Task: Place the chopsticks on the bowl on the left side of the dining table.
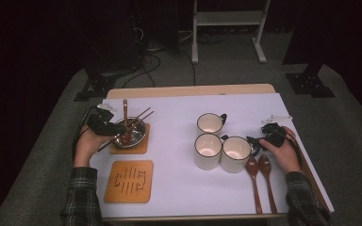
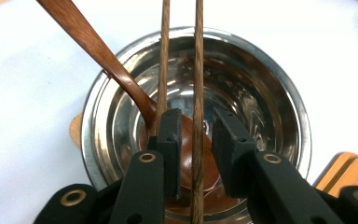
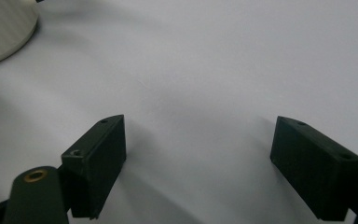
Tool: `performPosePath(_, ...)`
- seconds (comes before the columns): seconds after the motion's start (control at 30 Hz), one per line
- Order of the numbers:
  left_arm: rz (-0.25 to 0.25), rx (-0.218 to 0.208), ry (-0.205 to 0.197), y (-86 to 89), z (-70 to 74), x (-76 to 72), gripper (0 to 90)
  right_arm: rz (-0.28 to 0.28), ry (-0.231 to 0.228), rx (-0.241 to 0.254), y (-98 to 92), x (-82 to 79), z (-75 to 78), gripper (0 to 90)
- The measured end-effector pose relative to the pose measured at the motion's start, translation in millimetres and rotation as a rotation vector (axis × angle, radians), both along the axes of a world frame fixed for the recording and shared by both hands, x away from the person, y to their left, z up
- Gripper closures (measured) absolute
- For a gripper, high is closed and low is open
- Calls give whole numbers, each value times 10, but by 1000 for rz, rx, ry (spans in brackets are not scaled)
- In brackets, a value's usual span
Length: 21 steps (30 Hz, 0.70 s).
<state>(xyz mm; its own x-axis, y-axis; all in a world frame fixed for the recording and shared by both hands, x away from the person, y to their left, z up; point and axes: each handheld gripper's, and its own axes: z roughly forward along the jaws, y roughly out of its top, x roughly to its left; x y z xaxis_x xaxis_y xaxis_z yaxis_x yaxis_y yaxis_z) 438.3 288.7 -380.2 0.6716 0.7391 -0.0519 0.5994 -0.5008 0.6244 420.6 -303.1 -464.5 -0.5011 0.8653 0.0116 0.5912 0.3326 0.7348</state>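
A steel bowl point(image 1: 143, 128) point(image 2: 261, 70) sits on a wooden coaster point(image 1: 139, 147) at the table's left. A brown wooden spoon point(image 1: 125, 113) point(image 2: 93, 46) rests in the bowl, its handle leaning over the rim. Two wooden chopsticks point(image 1: 141, 117) lie across the bowl. My left gripper point(image 1: 115, 129) point(image 2: 196, 135) hovers over the bowl with its jaws slightly apart. One chopstick point(image 2: 198, 70) runs between the pads without touching them, and the other chopstick point(image 2: 164, 56) passes outside the left pad. My right gripper point(image 1: 257, 141) point(image 3: 198, 154) stands wide open on the white table, with nothing between its jaws.
Three white cups point(image 1: 210, 124) point(image 1: 208, 149) point(image 1: 236, 153) stand mid-table, the nearest just left of my right gripper and showing as a white cup point(image 3: 0, 32). Two wooden spoons point(image 1: 253, 169) point(image 1: 265, 165) lie in front of the cups. A slotted wooden coaster point(image 1: 129, 181) lies near the front left edge.
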Motion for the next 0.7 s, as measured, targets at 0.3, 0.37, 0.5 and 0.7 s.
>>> performPosePath(0.3,-3,-64,-31,-46,146,3,875,0,1,1,0,0,0,167)
performPosePath(0.37,-2,-72,-35,-73,167,20,900,1,0,1,-1,1,-1,168)
performPosePath(0.5,0,-60,-52,-146,189,65,900,1,0,1,-3,2,-1,167)
performPosePath(0.7,26,-48,-80,-278,182,165,900,1,0,1,-1,1,-1,167)
